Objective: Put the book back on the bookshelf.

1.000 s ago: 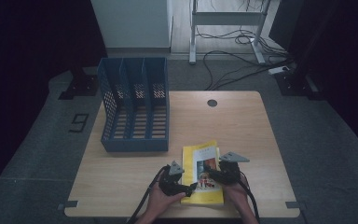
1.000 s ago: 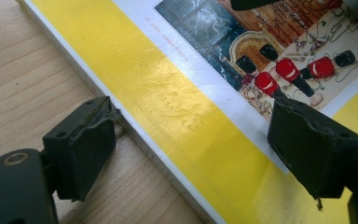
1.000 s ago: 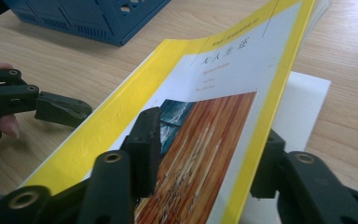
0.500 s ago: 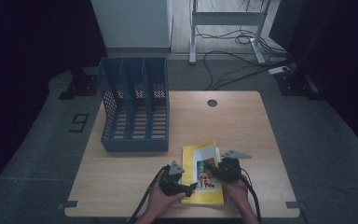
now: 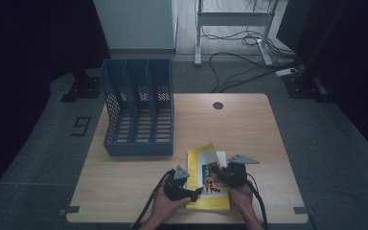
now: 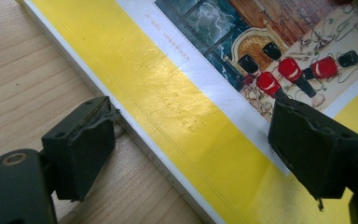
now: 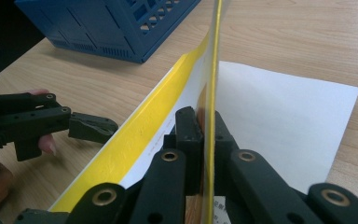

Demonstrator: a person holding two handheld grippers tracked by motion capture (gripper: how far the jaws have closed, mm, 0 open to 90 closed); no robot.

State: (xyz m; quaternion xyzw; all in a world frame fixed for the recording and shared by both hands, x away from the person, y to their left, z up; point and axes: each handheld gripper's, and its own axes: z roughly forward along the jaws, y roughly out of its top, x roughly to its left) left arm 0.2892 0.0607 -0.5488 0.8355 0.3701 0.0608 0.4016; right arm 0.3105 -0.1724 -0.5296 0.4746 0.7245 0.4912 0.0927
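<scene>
At table's near edge | right gripper (image 7: 208, 135) fingers pinch book cover (image 7: 213, 70) | left gripper (image 6: 191, 154) fingers wide, astride book (image 6: 168, 107)

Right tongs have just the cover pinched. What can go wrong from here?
1. The right tongs, which just closed, hold only the thin front cover; lifting may crease or tear it.
2. The left tongs stand open astride the yellow book's edge, not clamping it, so it may slide on the table.
</scene>
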